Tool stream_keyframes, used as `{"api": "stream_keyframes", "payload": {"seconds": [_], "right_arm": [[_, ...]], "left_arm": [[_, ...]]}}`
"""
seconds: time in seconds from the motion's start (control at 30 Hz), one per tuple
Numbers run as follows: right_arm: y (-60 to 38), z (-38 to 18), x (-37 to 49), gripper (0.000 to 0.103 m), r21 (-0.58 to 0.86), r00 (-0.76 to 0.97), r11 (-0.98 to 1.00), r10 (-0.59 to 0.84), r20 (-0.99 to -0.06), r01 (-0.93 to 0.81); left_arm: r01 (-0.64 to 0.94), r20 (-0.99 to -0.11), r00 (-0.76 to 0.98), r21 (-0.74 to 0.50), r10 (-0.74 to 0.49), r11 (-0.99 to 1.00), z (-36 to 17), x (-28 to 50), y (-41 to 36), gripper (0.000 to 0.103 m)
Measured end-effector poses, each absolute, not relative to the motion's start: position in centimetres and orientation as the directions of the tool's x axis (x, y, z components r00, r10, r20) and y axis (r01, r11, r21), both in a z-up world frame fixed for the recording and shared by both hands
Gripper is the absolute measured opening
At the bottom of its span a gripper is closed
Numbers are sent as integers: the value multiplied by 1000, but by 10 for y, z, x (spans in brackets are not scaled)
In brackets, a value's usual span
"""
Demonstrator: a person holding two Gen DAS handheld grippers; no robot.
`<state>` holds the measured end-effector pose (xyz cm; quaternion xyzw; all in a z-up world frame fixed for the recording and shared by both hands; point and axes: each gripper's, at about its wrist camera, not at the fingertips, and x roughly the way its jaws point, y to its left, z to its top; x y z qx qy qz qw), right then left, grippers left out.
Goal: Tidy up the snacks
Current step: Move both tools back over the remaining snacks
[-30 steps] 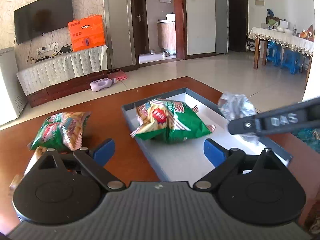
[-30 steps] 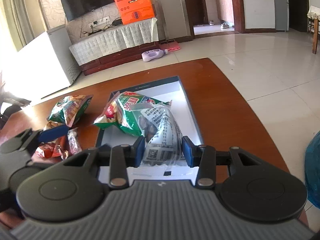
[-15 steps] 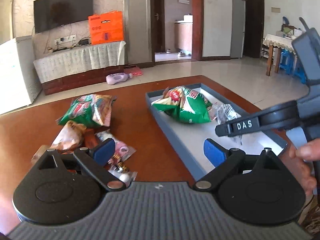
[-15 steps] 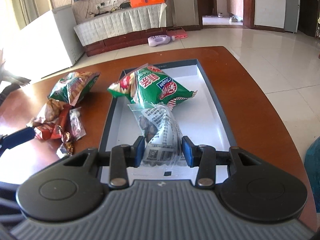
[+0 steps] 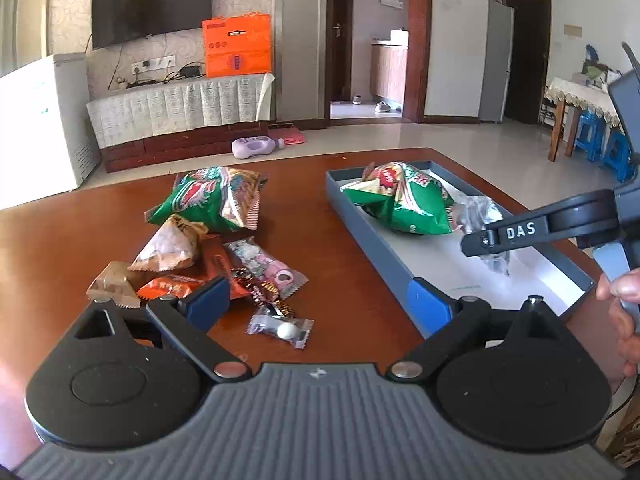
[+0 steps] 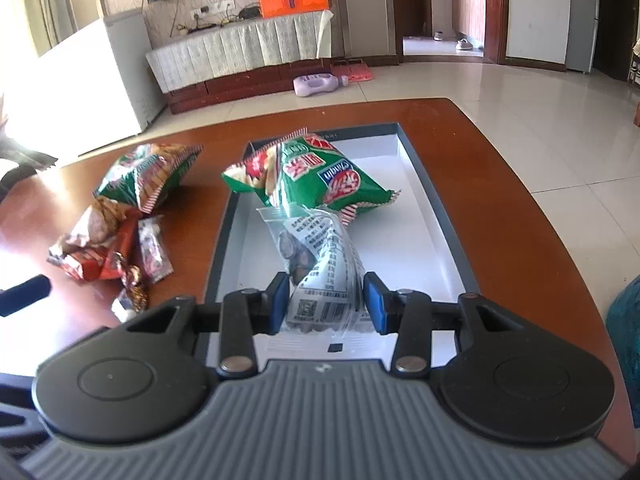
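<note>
My right gripper (image 6: 326, 306) is shut on a clear snack bag (image 6: 320, 264) with a printed label, held over the near half of the grey tray (image 6: 224, 240). A green chip bag (image 6: 316, 176) lies at the tray's far end. In the left wrist view the same clear snack bag (image 5: 478, 210) hangs from the right gripper's finger (image 5: 520, 234) above the tray (image 5: 368, 232). My left gripper (image 5: 318, 302) is open and empty, low over the table between the tray and a pile of small snacks (image 5: 224, 276). A second green bag (image 5: 208, 198) lies behind that pile.
A wrapped candy (image 5: 282, 328) lies just ahead of the left gripper. The brown table's rounded edge (image 6: 520, 184) runs right of the tray. A person's hand (image 5: 620, 312) grips the right tool. Beyond are a TV stand, a white chest and a tiled floor.
The left gripper has swung left across the table, bringing the pile of small snacks into view. The right gripper has kept the clear bag and shifted slightly over the tray.
</note>
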<state>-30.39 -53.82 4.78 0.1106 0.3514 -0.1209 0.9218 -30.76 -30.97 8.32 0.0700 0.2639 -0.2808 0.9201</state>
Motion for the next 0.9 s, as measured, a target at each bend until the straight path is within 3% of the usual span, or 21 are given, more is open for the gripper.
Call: {"api": "stream_keyframes", "payload": {"seconds": [0.5,0.7,0.9], "right_arm": [[-537,46,-300,48,122,714,934,-168,-679,336],[-524,63,-308,53,111,766,936,-202,-610,335],[-495,80,-313,53,117,839,976,-93,-536,183]], "left_arm": [[497,-541,723,-22,-428,867,74,-295,-275,97],[482,-539,735,-11,-411,876,71,-291,-260,97],[496,-545,726,-7,-419,868,66,-289,-249,97]]}}
